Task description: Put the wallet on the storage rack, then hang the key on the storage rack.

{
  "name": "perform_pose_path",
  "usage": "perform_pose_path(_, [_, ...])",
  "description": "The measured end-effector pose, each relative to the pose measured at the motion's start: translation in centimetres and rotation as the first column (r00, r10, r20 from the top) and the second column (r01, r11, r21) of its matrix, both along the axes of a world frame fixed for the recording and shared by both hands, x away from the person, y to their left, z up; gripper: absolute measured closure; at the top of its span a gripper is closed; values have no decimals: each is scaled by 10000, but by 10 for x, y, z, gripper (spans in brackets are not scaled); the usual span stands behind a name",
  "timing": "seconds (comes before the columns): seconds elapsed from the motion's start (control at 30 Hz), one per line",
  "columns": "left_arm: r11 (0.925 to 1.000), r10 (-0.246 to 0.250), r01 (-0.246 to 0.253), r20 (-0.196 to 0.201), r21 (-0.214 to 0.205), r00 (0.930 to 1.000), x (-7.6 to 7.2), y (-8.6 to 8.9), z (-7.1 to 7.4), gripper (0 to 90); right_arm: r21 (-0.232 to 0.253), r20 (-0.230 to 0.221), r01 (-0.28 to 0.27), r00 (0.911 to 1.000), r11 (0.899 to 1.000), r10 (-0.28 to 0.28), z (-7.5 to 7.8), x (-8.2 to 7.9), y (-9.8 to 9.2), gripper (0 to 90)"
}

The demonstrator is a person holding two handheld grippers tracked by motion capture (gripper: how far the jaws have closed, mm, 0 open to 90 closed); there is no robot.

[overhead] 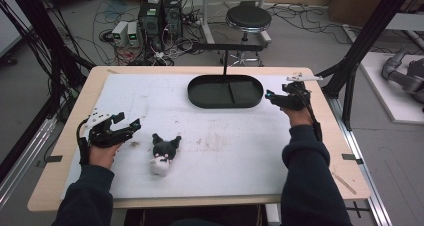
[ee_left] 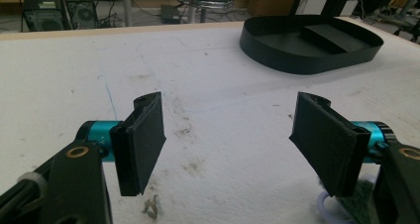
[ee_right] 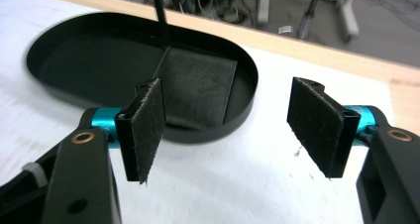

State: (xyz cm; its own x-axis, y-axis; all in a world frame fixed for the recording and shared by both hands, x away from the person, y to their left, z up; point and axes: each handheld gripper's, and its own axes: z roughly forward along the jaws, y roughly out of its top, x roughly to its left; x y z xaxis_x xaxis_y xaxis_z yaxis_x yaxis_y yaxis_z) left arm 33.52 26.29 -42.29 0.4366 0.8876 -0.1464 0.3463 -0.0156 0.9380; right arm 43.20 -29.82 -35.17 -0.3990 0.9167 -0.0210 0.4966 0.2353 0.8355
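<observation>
Both claws released: left gripper (overhead: 129,124) lower left beside plush toy (overhead: 163,153); right gripper (overhead: 270,97) at black tray (overhead: 225,92), upper center.

Round stool (overhead: 248,17) behind table (overhead: 320,181) — computer towers (overhead: 161,13), tangled cables.

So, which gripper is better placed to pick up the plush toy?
Probably the left gripper: it sits open right beside the plush toy. The right gripper, also open, is far off at the black tray.
</observation>
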Motion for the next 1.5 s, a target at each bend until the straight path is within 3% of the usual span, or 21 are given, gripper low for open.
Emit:
perform_pose_path(0.1, [10000, 9, -9, 39, 16, 10000, -2, -2, 1, 284, -64, 631, -130, 9979, 9999, 134, -5, -30, -16, 268])
perform_pose_path(0.27, [9999, 73, -74, 56, 87, 10000, -2, -2, 1, 283, -299, 725, -9, 9974, 9996, 31, -27, -53, -32, 219])
perform_pose_path(0.33, [9999, 93, -94, 122, 72, 9999, -1, -3, 1, 283, -500, 200, -16, 9998, 9988, 26, -39, -52, -36, 217])
perform_pose_path(0.43, [9999, 92, -93, 89, 86, 9999, 0, -4, 1, 280, -598, -6, 77, 10000, 9982, -78, -46, -50, -36, 217])
perform_pose_path(0.83, [9998, -190, 189, 75, 56, 9998, 2, -11, 1, 275, -790, 38, 116, 9999, 9968, -113, -50, -54, -34, 217])
perform_pose_path(1.07, [9963, -849, 850, -180, 90, 9962, -2, -24, 2, 313, -956, 81, -15, 10000, 9954, 23, -49, -56, -30, 218])
perform_pose_path(1.17, [9923, -1225, 1217, -416, -223, 9916, -7, -34, 4, 333, -963, 183, -104, 9998, 9953, 122, -48, -57, -29, 219])
perform_pose_path(1.23, [9888, -1375, 1321, -810, -693, 9872, -11, -41, 5, 329, -936, 166, -141, 9997, 9955, 158, -48, -58, -28, 219])
perform_pose_path(1.27, [9882, -1460, 1405, -980, -607, 9844, -15, -47, 7, 313, -957, 163, -176, 9997, 9953, 192, -48, -57, -27, 219])
perform_pose_path(1.43, [9872, -1542, 1578, -1118, 239, 9817, -28, -71, 12, 299, -1103, 66, -433, 9990, 9930, 443, -51, -54, -23, 229])
perform_pose_path(1.5, [9853, -1529, 1619, -1424, 538, 9779, -31, -79, 9, 262, -1122, 79, -471, 9988, 9926, 483, -51, -54, -22, 231])
